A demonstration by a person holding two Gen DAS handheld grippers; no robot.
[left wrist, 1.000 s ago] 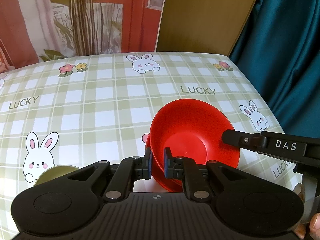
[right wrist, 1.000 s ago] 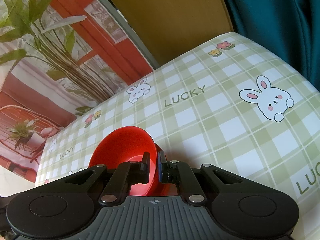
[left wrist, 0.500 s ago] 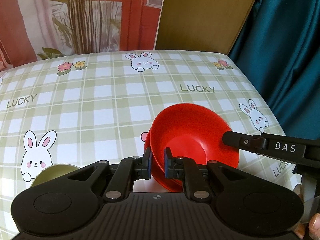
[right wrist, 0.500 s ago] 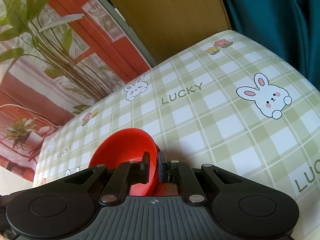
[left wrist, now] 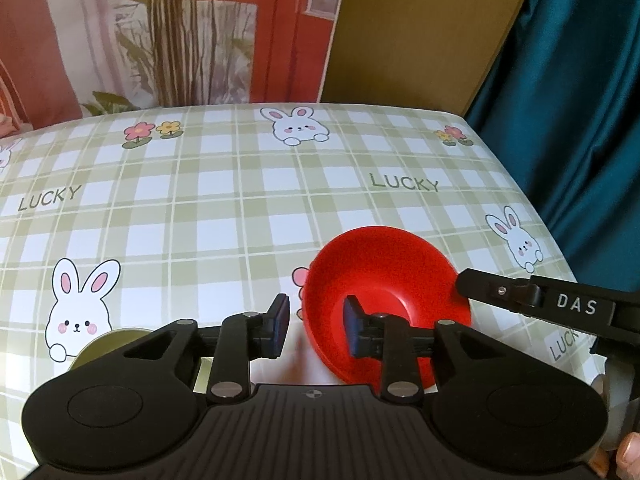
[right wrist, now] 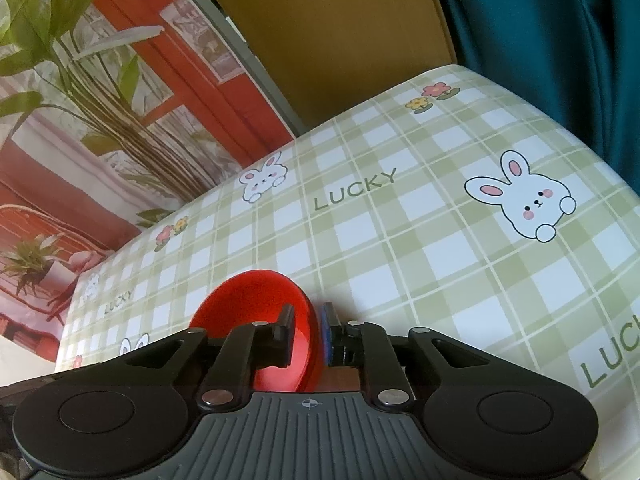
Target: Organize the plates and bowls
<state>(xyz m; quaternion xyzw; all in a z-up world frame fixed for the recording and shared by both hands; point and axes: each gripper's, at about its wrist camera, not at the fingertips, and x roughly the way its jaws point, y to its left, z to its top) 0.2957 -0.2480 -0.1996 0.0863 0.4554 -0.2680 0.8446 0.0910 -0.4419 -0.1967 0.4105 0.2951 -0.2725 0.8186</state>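
Note:
A red bowl (left wrist: 384,276) sits on the checked tablecloth at the near right. My left gripper (left wrist: 316,322) is open around its near-left rim, one finger outside and one inside, not touching. My right gripper (right wrist: 308,330) is shut on the bowl's (right wrist: 256,300) right rim, with one finger inside and one outside. The right gripper's arm, marked DAS (left wrist: 560,304), reaches in from the right in the left wrist view. An olive-green dish (left wrist: 104,346) lies at the near left, mostly hidden behind my left gripper.
The tablecloth (left wrist: 240,208) with rabbits and LUCKY prints covers the table. A teal curtain (left wrist: 580,100) hangs past the right edge. A brown panel (left wrist: 420,28) and a printed backdrop (left wrist: 160,28) stand behind the far edge.
My left gripper has opened and let go of the bowl's rim. The bowl has gone down and now looks lower and flatter. The right gripper keeps its hold.

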